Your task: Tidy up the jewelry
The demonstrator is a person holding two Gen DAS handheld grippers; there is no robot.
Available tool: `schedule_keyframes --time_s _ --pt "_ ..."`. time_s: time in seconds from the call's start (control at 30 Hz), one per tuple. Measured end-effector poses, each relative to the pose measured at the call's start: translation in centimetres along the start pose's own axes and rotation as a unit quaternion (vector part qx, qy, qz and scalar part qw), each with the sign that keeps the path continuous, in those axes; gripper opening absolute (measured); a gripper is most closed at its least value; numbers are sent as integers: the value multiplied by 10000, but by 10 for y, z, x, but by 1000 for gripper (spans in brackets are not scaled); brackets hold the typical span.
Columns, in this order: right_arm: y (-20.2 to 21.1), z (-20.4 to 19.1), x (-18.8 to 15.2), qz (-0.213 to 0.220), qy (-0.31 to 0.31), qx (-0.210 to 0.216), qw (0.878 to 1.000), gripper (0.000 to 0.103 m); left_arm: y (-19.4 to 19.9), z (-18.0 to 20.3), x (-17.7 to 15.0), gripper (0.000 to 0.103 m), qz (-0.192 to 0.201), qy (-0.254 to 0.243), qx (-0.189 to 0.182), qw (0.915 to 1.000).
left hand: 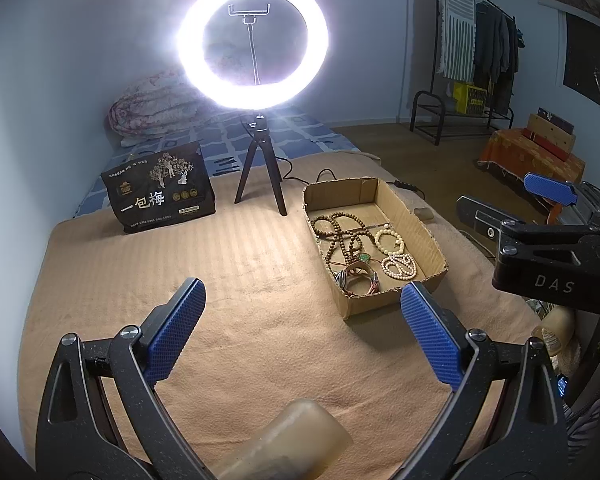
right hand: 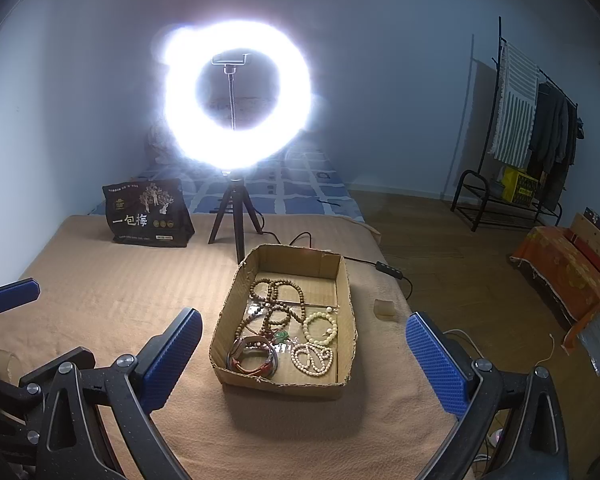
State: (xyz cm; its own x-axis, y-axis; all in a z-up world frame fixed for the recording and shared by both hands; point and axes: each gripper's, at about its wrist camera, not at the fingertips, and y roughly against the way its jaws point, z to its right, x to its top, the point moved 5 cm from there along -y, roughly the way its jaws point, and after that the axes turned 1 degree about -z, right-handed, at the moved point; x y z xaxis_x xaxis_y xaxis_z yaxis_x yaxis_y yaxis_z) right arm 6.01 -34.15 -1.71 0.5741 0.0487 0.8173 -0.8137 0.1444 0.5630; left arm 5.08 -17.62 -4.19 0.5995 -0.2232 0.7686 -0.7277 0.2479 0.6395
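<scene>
We hold both grippers spread wide, nothing between their jaws: left point(left hand: 302, 314), right point(right hand: 304, 344). Beads point(right hand: 278, 306) lie in the box point(right hand: 342, 280), at right gripper's 12 o'clock, on the blanket point(right hand: 112, 292).

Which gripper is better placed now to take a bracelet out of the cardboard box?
Probably the right gripper. Its open fingers frame the cardboard box straight ahead, with the white bead bracelet between them. The left gripper is also open, but the box lies off to its right.

Brown bead strands point(right hand: 278, 300), cream bracelets point(right hand: 320, 328), tan striped blanket point(right hand: 120, 288), blue-checked bedsheet point(right hand: 300, 196).
</scene>
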Motion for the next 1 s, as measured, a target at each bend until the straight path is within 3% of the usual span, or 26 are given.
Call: schedule_keyframes --time_s 1.0 --pt "-2 -6 -6 -73 78 -9 9999 103 3 -9 3 100 74 5 196 9998"
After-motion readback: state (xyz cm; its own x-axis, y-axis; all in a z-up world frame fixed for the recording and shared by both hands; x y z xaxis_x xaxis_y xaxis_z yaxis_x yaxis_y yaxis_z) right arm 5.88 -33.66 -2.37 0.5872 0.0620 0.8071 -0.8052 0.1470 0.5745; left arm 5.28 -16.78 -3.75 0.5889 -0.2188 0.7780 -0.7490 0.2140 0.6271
